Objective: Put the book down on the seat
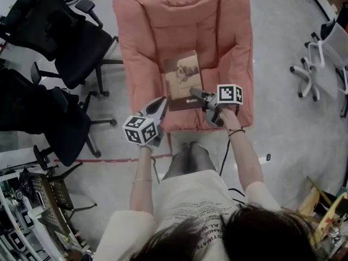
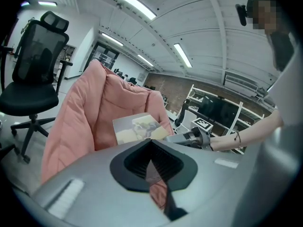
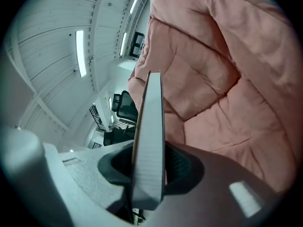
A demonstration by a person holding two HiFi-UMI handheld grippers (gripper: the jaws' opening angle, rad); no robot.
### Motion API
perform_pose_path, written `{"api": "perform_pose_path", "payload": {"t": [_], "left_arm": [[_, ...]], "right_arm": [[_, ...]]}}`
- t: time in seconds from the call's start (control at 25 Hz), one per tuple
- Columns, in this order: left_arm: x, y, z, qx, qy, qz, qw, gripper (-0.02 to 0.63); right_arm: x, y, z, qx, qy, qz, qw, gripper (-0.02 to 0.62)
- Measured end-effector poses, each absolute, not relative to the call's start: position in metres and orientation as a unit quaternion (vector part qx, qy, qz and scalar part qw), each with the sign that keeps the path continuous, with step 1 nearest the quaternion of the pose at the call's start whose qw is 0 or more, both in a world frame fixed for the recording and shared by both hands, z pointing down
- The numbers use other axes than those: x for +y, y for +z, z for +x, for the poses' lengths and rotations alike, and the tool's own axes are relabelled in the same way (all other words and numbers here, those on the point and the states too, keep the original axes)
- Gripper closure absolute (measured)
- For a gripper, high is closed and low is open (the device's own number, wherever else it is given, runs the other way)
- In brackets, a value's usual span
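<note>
Thin brown book (image 1: pixel 183 80), cover pic

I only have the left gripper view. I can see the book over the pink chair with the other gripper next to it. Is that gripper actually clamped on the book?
Observer: Yes. In the right gripper view the book stands edge-on between the jaws of the right gripper, and both press on it.
Operator: Which part of the book does it hold?
Observer: The head view shows the near right corner, cover up, over the middle of the pink chair.
Operator: And where is my gripper?
Observer: The head view puts the left gripper at the seat's front edge, just beside the book's near left corner.
</note>
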State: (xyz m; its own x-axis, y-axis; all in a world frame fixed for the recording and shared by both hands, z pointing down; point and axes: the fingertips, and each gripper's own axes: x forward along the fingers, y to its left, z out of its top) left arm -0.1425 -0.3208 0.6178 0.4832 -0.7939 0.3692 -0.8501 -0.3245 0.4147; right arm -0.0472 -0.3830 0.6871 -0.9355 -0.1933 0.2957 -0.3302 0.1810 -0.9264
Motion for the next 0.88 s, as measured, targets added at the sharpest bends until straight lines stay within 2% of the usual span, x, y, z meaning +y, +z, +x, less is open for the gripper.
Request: {"api": "perform_pose_path", "payload": {"t": [0.88], "left_arm": [[-0.325, 0.706, -0.158, -0.500, 0.069, 0.796, 0.333, 0.618]], "right_arm": [[-0.389, 0.807, -0.085, -0.739, 0.631, 0.187, 0.143, 0.449]]}}
